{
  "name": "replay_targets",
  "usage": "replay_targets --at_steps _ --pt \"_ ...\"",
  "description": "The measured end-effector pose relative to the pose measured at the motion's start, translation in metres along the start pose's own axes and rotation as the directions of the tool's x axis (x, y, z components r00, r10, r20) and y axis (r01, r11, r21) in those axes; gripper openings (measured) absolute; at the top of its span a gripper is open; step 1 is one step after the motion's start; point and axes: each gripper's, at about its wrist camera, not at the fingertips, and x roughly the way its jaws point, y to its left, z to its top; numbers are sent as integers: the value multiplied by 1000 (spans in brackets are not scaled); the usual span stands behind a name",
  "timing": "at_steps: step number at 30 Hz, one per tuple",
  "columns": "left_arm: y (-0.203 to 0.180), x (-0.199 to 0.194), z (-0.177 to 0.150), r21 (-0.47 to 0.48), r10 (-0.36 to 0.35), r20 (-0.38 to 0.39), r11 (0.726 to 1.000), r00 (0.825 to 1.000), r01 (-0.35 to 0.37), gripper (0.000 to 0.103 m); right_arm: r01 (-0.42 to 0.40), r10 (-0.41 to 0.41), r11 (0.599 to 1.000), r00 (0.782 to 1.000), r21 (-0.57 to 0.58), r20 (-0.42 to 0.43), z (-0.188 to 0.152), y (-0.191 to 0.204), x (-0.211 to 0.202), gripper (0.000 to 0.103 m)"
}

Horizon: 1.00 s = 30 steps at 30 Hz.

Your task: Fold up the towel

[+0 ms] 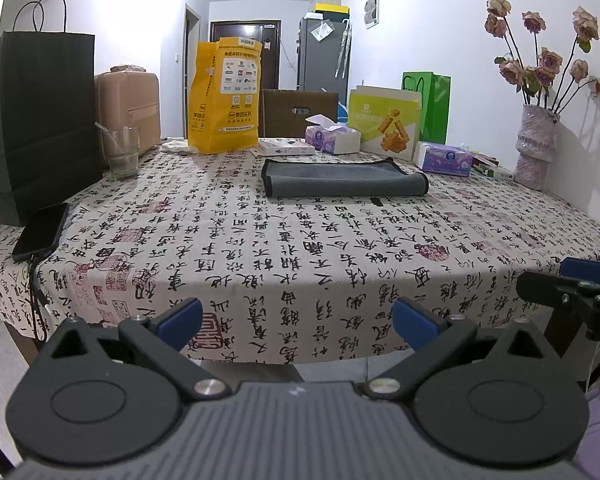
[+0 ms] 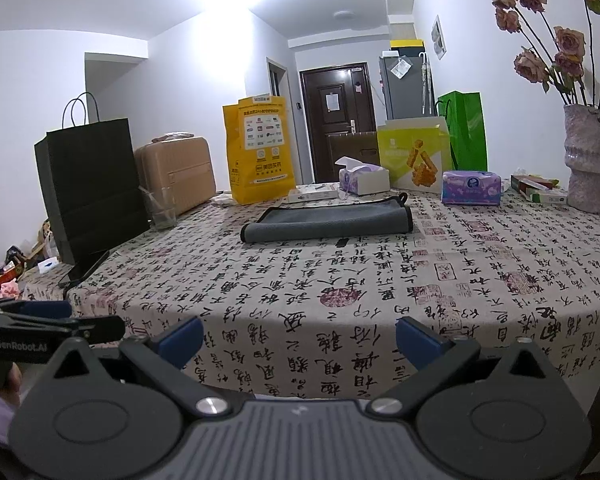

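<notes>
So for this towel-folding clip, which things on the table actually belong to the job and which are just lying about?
Part of the job:
- grey towel, already doubled over, far side of the table
- left gripper, open, held back at the near edge
- right gripper, open, likewise

Just lying about:
- black paper bag
- phone
- glass
- yellow bag
- tissue packs
- vase of flowers

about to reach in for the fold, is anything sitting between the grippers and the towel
Nothing visible does. The grey towel lies toward the far side of the table, and only bare patterned tablecloth shows between it and the open left gripper and right gripper. The glass, phone and tissue boxes sit off to the sides.
</notes>
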Motion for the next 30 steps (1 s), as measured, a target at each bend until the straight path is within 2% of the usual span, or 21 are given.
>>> replay_targets --at_steps 30 --pt "-1 1 0 0 0 -3 1000 1000 0 103 1 -1 1000 1000 4 -1 -3 -1 1 103"
